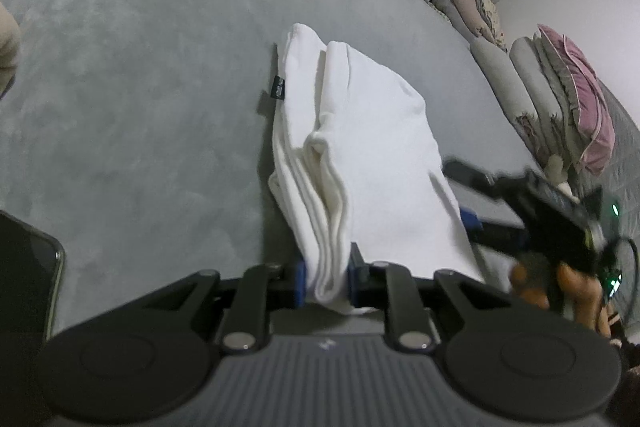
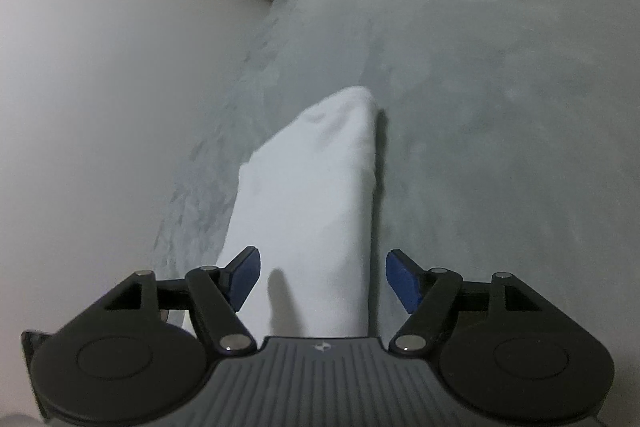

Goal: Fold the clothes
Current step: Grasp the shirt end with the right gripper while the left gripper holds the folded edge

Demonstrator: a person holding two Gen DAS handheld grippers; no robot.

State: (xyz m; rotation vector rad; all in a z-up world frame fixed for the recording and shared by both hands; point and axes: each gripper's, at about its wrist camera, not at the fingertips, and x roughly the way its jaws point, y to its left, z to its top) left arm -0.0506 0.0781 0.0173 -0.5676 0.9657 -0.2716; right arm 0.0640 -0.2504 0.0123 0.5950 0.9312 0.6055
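While your left gripper (image 1: 326, 279) pinches the folded white garment (image 1: 360, 155) at its near end, its length runs straight ahead of your spread, empty right gripper (image 2: 322, 279)

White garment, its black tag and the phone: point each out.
White garment (image 1: 372, 147), left wrist view, top folded layer.
Black tag (image 1: 279, 87), left wrist view, tag's middle.
Phone (image 1: 28, 275), left wrist view, dark screen.
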